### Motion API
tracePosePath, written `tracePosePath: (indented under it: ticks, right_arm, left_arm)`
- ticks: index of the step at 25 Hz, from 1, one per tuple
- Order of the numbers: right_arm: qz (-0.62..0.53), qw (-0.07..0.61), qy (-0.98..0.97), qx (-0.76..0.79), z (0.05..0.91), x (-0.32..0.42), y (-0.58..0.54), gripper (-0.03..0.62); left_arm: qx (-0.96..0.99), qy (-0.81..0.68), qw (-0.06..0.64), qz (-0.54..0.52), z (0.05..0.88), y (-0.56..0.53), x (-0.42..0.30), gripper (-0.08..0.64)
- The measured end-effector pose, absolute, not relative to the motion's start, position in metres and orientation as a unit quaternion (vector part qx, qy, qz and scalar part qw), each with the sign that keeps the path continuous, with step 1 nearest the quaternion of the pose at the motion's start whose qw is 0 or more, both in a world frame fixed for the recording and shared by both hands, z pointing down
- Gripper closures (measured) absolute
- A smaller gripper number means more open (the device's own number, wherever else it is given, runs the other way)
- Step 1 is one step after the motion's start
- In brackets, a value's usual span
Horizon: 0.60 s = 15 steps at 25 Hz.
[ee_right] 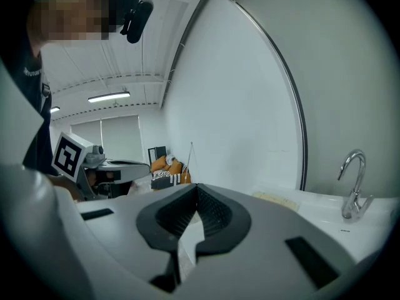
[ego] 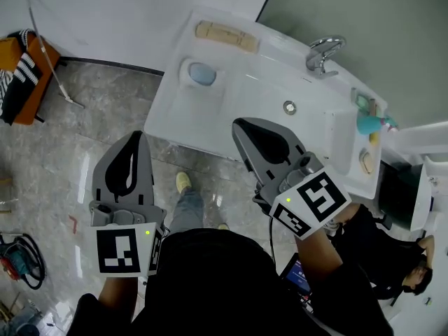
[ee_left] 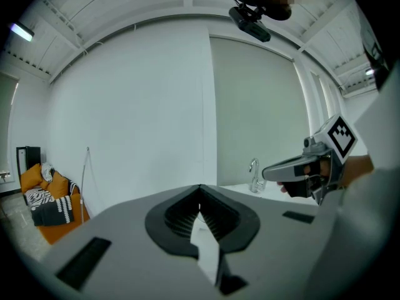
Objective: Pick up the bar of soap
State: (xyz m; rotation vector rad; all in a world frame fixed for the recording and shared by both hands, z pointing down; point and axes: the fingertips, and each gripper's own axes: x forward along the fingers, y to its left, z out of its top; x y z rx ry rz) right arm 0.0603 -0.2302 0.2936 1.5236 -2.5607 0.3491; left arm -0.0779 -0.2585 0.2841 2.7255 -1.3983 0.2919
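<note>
Both grippers are hovering on the near side of the white sink (ego: pixel 203 114), and neither is touching it. The left gripper (ego: pixel 138 136) is out over the floor, well down-left of the faucet (ego: pixel 323 53). Its claw is pressed together at the tip with nothing pinched, and its own view shows the same. The right gripper (ego: pixel 239 122) is also keeping its claw pressed together and empty. Its tip is overlapping the sink's near edge, down-left of the faucet.

The bar of soap (ego: pixel 201 73), a blue-grey oval, is sitting in a recessed dish well left of the faucet and well apart from both claws. It is not showing in either gripper view, where the jaw bodies are filling the lower field.

A tan strip (ego: pixel 225 35) is lying along the back edge, left of the faucet; I cannot tell what it is. The teal items (ego: pixel 367 121) down-right of the faucet are too small to identify. A second person (ego: pixel 381 254) in dark clothes is being cut off at the lower right.
</note>
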Motion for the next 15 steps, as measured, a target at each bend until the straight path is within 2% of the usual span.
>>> tracePosePath:
  ticks: [15]
  right_arm:
    - [0.123, 0.085, -0.827, 0.542, 0.295, 0.057, -0.316, 0.586]
  left_arm:
    - [0.901, -0.422, 0.048, 0.09, 0.29, -0.355, -0.085, 0.551]
